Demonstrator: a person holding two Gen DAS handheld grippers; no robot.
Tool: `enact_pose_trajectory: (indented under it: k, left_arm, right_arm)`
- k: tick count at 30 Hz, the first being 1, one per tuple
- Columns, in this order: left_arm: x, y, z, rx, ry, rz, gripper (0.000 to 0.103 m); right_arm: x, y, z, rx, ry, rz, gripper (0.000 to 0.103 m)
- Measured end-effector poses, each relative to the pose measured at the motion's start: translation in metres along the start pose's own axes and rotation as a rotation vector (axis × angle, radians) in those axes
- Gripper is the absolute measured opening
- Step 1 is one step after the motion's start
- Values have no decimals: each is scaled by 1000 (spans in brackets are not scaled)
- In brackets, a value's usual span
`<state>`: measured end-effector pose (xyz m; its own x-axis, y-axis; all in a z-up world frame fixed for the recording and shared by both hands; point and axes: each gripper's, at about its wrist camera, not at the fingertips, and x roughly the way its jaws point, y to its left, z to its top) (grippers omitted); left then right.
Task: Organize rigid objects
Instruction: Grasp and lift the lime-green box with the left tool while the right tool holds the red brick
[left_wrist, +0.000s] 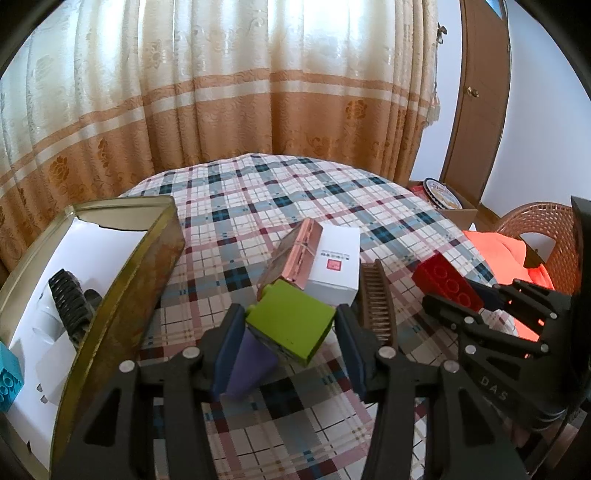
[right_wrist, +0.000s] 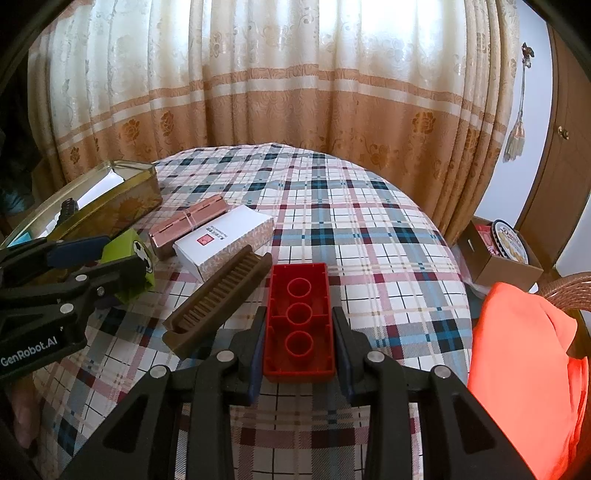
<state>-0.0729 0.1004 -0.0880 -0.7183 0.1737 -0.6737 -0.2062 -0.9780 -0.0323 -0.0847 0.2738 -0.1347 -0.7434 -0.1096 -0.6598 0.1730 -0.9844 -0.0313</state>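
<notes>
My left gripper (left_wrist: 290, 347) is shut on a lime-green block (left_wrist: 291, 325), which hangs tilted over the checked tablecloth (left_wrist: 295, 199). A purple piece (left_wrist: 251, 365) shows under the block; I cannot tell if the two are joined. From the right wrist view, the left gripper (right_wrist: 110, 262) and green block (right_wrist: 129, 266), with a football print, sit at the left. My right gripper (right_wrist: 299, 343) is shut on a red toy brick (right_wrist: 299, 325), hollow side up. The same brick (left_wrist: 447, 286) shows at the right in the left wrist view.
An open gold tin (left_wrist: 147, 266) at the left holds a black ribbed item (left_wrist: 68, 306) and a teal brick (left_wrist: 9, 376). A pink case (right_wrist: 188, 225), white box (right_wrist: 225, 240) and brown comb (right_wrist: 218, 302) lie mid-table. An orange cloth (right_wrist: 524, 369) and cardboard box (right_wrist: 506, 258) are beyond the right edge.
</notes>
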Motion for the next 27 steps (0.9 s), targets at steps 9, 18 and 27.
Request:
enact_pose_trajectory:
  k: [9,18,27]
  left_arm:
    - [-1,1,0,-6,-9,2,50]
    - [-4,1,1,-7,-23,9,50]
    - [-4,1,1,-8,-29,12,50]
  right_arm:
    - [-4,0,0,-2,-22,2,35]
    - [-8,1,-1,-11,-51,3,35]
    - [-9,1,-2,-13,-61,7,35]
